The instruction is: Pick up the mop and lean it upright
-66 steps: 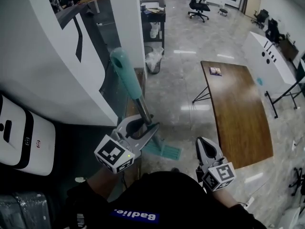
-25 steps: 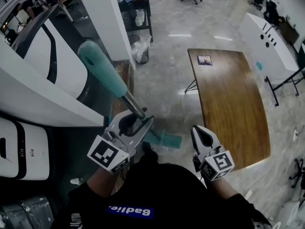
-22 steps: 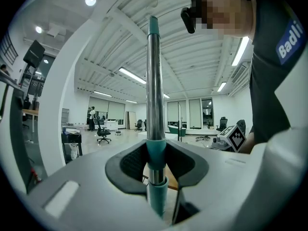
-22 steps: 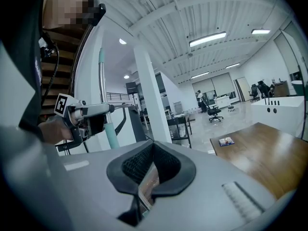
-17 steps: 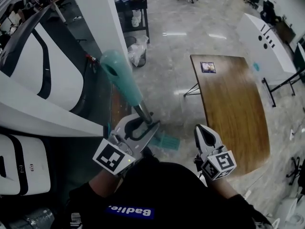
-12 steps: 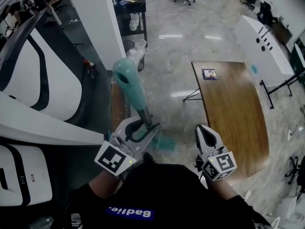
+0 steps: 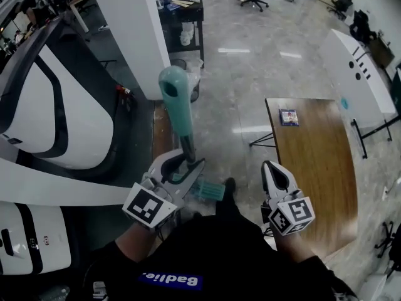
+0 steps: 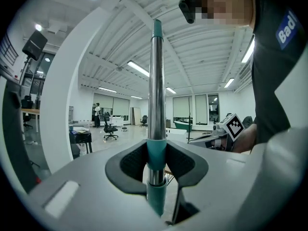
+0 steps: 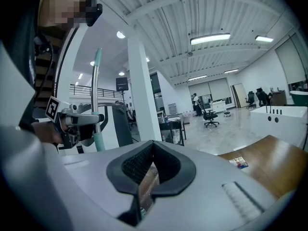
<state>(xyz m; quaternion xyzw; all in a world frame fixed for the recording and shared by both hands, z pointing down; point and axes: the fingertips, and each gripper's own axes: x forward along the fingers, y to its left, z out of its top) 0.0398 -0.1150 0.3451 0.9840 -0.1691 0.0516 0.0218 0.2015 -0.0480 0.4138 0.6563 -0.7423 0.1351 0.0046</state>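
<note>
The mop stands nearly upright in front of me, its teal grip (image 7: 176, 99) on top of a metal pole. Its teal head (image 7: 209, 190) is low, near the floor by my feet. My left gripper (image 7: 187, 165) is shut on the pole just below the grip. In the left gripper view the pole (image 8: 156, 90) runs straight up between the black pads (image 8: 136, 163) of the left gripper (image 8: 156, 163). My right gripper (image 7: 274, 169) hangs apart to the right, shut and empty. The right gripper view shows the right gripper (image 9: 153, 147) with its tips together, and the mop (image 9: 95, 95) off at the left.
A white pillar (image 7: 135, 30) rises just behind the mop, with a small bin (image 7: 194, 74) and a black cart (image 7: 186, 11) beside it. A curved white and black structure (image 7: 56, 118) fills the left. A wooden table (image 7: 319, 162) stands on the right over glossy floor (image 7: 250, 74).
The mop has swung from leaning left to nearly upright in my left gripper. Both grippers and the view have travelled on across the room, bringing the pillar closer.
</note>
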